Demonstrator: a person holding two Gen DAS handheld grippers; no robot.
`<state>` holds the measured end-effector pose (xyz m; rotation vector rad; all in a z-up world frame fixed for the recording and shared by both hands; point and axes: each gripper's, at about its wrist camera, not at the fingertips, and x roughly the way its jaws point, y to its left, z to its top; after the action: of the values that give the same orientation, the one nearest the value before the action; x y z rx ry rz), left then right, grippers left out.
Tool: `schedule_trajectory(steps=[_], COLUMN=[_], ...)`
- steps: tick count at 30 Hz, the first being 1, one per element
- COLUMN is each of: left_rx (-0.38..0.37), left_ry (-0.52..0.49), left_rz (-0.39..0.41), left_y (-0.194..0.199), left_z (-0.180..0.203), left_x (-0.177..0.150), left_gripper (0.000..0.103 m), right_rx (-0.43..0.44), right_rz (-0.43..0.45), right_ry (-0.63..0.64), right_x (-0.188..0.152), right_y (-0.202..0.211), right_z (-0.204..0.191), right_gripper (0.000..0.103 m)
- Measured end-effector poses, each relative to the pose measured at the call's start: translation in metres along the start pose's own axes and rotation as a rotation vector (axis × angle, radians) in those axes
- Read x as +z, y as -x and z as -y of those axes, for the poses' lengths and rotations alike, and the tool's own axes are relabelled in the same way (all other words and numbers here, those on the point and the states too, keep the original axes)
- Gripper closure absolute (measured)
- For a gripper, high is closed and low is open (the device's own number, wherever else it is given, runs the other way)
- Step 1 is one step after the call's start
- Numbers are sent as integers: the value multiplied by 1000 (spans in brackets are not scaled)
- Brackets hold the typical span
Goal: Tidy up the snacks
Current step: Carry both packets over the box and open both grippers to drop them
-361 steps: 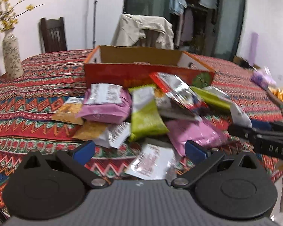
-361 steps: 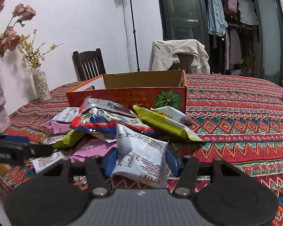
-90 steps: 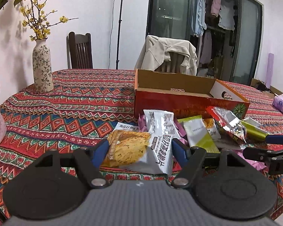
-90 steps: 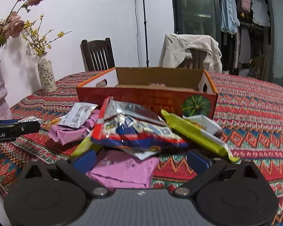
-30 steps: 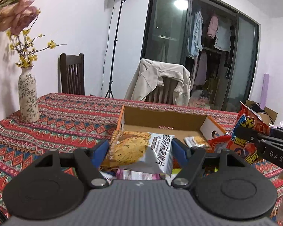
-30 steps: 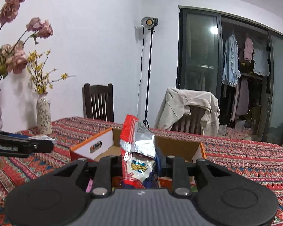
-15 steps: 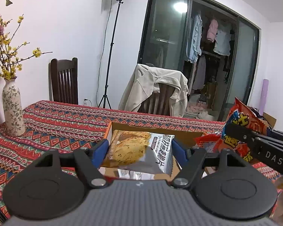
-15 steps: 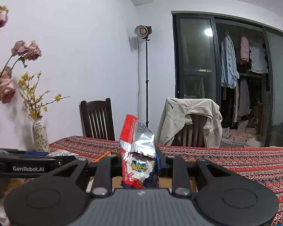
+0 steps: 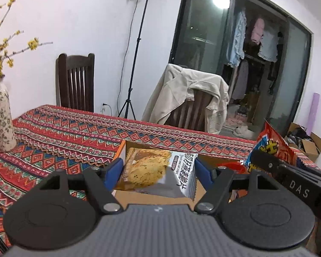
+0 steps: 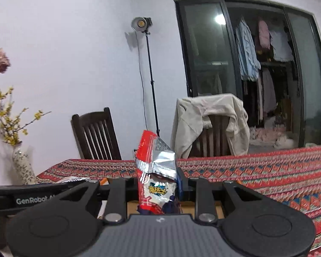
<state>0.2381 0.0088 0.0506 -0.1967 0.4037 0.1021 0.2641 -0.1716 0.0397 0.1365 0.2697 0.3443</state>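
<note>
My left gripper (image 9: pixel 159 171) is shut on a flat snack packet with a cracker picture and white label (image 9: pixel 158 171), held over the open orange cardboard box (image 9: pixel 121 150). My right gripper (image 10: pixel 157 185) is shut on a crumpled red and silver snack bag (image 10: pixel 156 175), held upright above the same box (image 10: pixel 218 208). In the left wrist view the right gripper (image 9: pixel 289 171) and its red bag (image 9: pixel 269 145) show at the right edge. In the right wrist view the left gripper's black body (image 10: pixel 27 194) shows at the left.
The table has a red patterned cloth (image 9: pixel 64 137). A flowered vase (image 9: pixel 0 124) stands at the left. A dark wooden chair (image 9: pixel 76 83) and a chair draped with a beige jacket (image 9: pixel 192 98) stand behind the table. A light stand (image 9: pixel 137 53) stands by the wall.
Both grippers have moved forward over the box with their packets held. The view has tilted up, so the snack pile on the table has dropped out of sight.
</note>
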Motion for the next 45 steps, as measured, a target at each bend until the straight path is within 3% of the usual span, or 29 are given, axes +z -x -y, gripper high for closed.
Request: schedule_trajectory(steps=[5, 11, 14, 16, 18, 20, 25, 27, 45], left_rx=[24, 29, 10, 3, 10, 13, 27, 35, 63], left_ry=[-5, -18, -22, -15, -19, -12, 1, 1, 14], left_rz=[-50, -77, -78, -73, -61, -58, -74, -69, -1], left_y=[-32, -42, -42, -41, -39, -38, -37, -34, 13], left_z=[-6, -7, -7, -8, -9, -10, -13, -14, -16], left_x=[-11, -20, -24, -26, -27, -27, -28, -27, -14], left_gripper=[30, 30, 22, 10, 0, 0, 0, 0, 0], right_rx=[27, 46, 45, 20, -9, -29, -51, -48, -62], right_rz=[-42, -99, -103, -114, -120, -119, -106, -101, -79], right_ry=[-43, -106, -107, -109, -115, -131, -147, -148, -69], right_x=[-20, -31, -33, -33, -35, -35, -34, -35, -25], right_y=[-30, -48, -46, -47, -46, -45, -37, -34, 3], right_z=[15, 30, 32, 32, 35, 40, 48, 48, 27], right_gripper=[77, 77, 76, 68, 35, 17, 9, 0, 0])
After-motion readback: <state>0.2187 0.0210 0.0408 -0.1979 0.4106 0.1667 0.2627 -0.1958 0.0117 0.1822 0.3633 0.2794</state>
